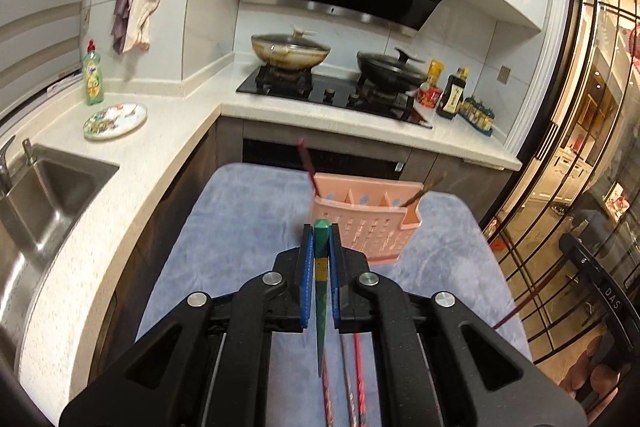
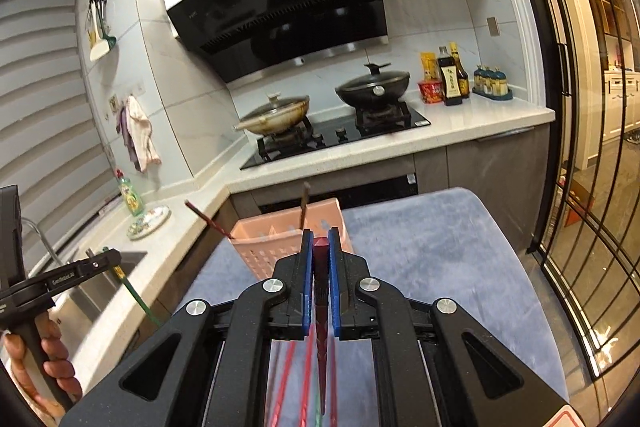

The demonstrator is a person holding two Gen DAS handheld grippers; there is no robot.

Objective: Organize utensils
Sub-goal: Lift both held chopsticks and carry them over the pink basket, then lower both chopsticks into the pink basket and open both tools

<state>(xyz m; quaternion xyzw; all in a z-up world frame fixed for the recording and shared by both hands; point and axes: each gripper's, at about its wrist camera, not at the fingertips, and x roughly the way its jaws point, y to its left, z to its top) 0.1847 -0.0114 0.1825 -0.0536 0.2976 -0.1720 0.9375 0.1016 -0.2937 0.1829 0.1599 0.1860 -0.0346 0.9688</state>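
green chopstick [image 1: 321, 291] points forward (gripped)

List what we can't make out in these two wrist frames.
- Loose chopsticks on the cloth, both wrist views: claw bodies hide them, bottom edge cuts them; count unknown.
- Pink holder compartments, right wrist: claw hides the right part.
- Green chopstick tip in the left claw, right wrist: hidden.

pretty bright indoor light, warm glow off the glass door [image 1: 580, 147], glare on the range hood [image 2: 288, 11], heavy fisheye bending and dark vignetted corners.
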